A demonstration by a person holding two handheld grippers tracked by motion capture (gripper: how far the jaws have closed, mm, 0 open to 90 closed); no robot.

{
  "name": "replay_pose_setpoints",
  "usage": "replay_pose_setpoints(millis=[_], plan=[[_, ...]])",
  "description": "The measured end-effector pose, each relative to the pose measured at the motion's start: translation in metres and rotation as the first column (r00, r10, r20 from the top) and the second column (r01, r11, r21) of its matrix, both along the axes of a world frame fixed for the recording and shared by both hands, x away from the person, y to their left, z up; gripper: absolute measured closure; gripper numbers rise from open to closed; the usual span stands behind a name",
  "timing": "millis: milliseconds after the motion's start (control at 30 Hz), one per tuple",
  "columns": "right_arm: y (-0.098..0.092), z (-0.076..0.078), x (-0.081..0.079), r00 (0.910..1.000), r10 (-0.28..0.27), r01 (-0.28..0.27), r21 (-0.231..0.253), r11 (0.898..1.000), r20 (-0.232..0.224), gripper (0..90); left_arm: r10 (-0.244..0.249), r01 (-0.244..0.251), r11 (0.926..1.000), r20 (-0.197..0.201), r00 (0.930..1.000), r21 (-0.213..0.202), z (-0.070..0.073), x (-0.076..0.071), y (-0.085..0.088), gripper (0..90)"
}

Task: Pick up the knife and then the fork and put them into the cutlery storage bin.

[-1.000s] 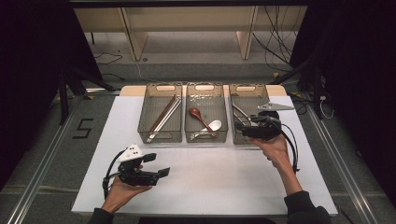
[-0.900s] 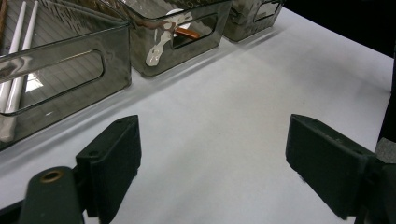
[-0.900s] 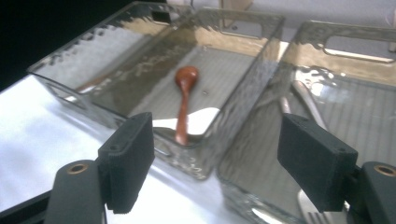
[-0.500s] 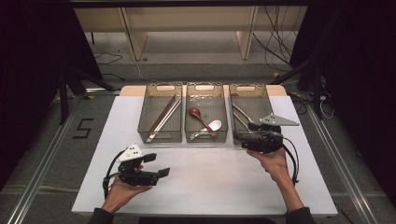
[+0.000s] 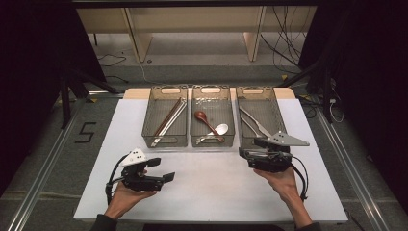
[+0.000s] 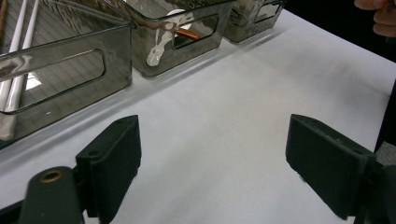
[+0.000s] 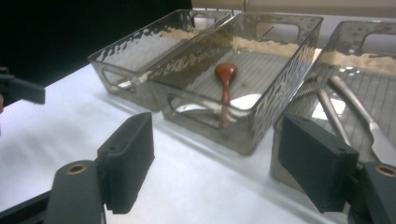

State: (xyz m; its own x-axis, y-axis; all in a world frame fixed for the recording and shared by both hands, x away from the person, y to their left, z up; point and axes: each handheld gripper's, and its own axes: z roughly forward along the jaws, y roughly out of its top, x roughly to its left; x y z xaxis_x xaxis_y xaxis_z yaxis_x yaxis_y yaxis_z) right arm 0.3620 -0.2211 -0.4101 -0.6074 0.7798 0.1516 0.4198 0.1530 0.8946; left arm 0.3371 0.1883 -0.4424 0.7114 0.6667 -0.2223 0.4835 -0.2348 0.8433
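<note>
Black right gripper (image 5: 248,155) now nearer, lower.

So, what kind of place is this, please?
Probably a lab set up for recording manipulation, not a home kitchen: three smoky clear plastic bins of cutlery in a row on a white table sheet, a hand-held black left gripper, and loose cables on the floor.
</note>
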Motion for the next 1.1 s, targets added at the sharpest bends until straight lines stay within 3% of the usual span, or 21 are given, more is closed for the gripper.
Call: replay_pose_setpoints(millis=[633, 867, 1100], plan=[[-0.006, -0.024, -0.044, 0.9993, 0.037, -0.037, -0.009, 0.999, 0.002, 27.0, -0.013, 0.013, 0.9998, 0.003, 0.9999, -0.014, -0.001, -0.002, -0.001, 17.8], [-0.006, -0.029, -0.054, 0.9986, 0.044, -0.044, -0.007, 0.999, 0.03, 26.2, -0.014, 0.015, 0.9994, 0.016, 0.9998, -0.03, 0.0, -0.005, 0.002, 17.8], [-0.01, -0.034, -0.059, 0.9993, 0.034, -0.033, -0.006, 0.999, 0.019, 25.6, -0.015, 0.016, 0.9992, 0.017, 0.9997, -0.036, -0.001, -0.008, 0.003, 17.7]])
